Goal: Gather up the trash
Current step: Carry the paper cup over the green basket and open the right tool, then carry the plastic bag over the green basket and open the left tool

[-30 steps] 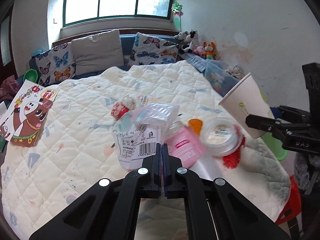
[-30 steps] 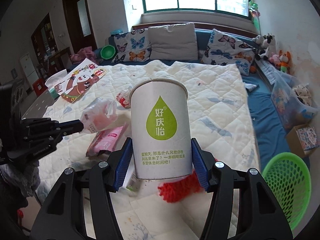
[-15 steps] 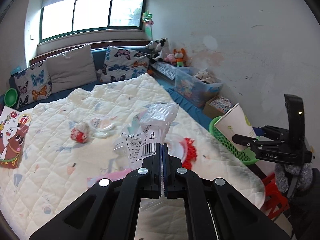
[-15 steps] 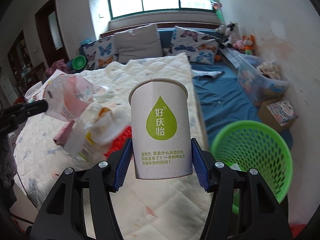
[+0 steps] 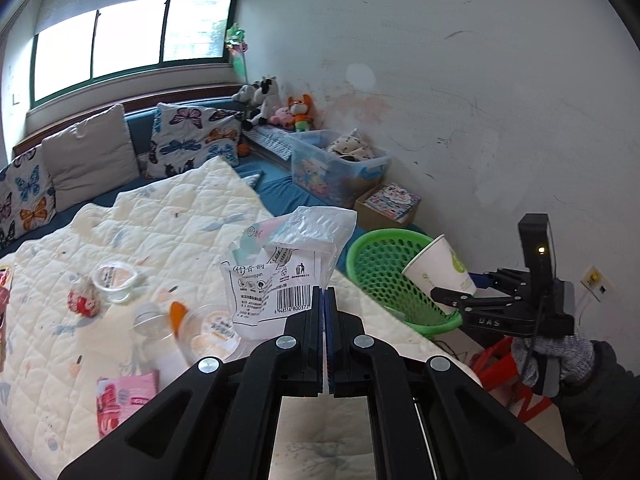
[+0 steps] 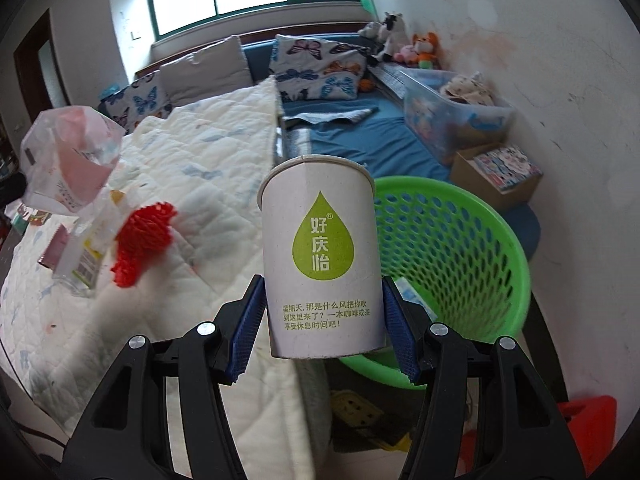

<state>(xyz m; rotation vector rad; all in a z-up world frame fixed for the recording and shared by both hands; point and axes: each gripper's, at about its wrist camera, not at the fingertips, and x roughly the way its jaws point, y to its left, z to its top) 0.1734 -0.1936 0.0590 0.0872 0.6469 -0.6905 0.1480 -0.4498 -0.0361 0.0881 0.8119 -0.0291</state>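
My left gripper (image 5: 324,300) is shut on a clear plastic bag (image 5: 286,272) with a barcode, held above the quilted bed; the bag also shows in the right wrist view (image 6: 72,164). My right gripper (image 6: 320,320) is shut on a white paper cup (image 6: 320,256) with a green drop logo, held at the near rim of a green mesh basket (image 6: 460,248). In the left wrist view the cup (image 5: 438,268) and right gripper (image 5: 452,298) sit at the right side of the basket (image 5: 380,272), beside the bed's edge.
On the quilt (image 5: 160,224) lie clear plastic lids (image 5: 114,278), a red wrapper (image 5: 82,300), a pink packet (image 5: 126,396) and a red fringed piece (image 6: 142,236). A clear storage bin (image 5: 336,168) and a cardboard box (image 5: 388,204) stand by the wall. A red stool (image 6: 588,424) is below right.
Both grippers have swung right from over the bed toward the green basket. The cup now sits at the basket's rim. The bag is closer to the bed's right edge.
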